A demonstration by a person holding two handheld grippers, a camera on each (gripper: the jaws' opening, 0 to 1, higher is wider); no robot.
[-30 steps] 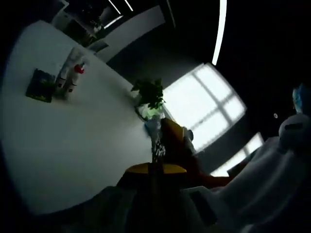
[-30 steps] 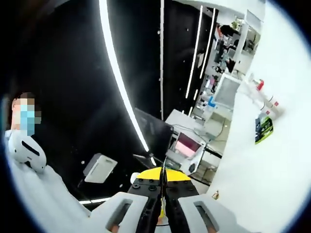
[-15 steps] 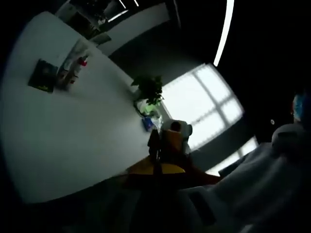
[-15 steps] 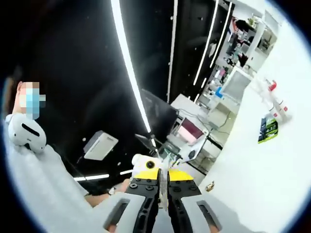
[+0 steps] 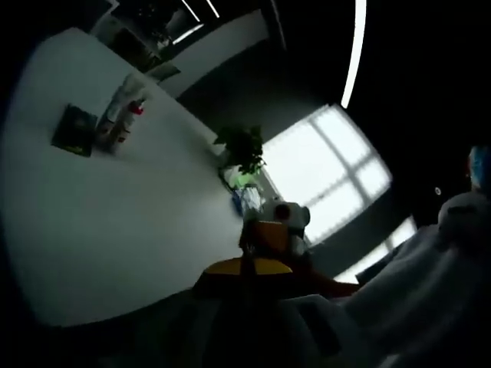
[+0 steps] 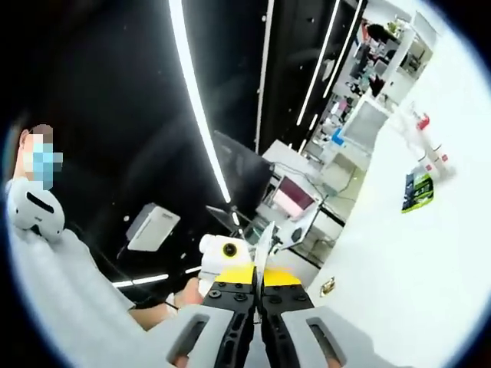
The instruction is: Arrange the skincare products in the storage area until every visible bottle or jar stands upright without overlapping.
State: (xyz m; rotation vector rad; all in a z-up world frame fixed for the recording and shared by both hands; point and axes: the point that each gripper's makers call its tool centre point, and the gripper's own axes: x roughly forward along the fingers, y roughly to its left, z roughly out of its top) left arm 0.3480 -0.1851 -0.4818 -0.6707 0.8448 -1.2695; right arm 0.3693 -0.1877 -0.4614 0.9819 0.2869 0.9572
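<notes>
White table (image 5: 115, 222) under a dark room, with a bright gridded window (image 5: 322, 172) and long ceiling light strips (image 5: 354, 46) behind. Far across the table in the left gripper view, a small cluster of skincare bottles (image 5: 121, 115), pale with a red cap on one, apparently lying tipped rather than upright, though too small and dim to be sure. Just beside them, a dark flat packet (image 5: 74, 130) with green print, lying on the surface. At the table's far edge, a green potted plant (image 5: 242, 149) near the window.

Left gripper (image 5: 247, 264) low in its own view, yellow-tipped jaws pressed together with nothing between them, well apart from the bottles. Beyond the tips, the right gripper (image 5: 278, 230), orange-yellow with a white housing.

In the right gripper view, same table (image 6: 414, 253) sweeping down the right side, bottles (image 6: 426, 149) and packet (image 6: 418, 190) far off near its upper edge, touching or nearly so. Right gripper (image 6: 258, 280) at the bottom, jaws closed on each other, empty. Just past them, the left gripper (image 6: 226, 257), white and yellow. Cluttered desks and a monitor (image 6: 290, 205) in the background; a person's pale sleeve (image 6: 69, 291) along the left.
</notes>
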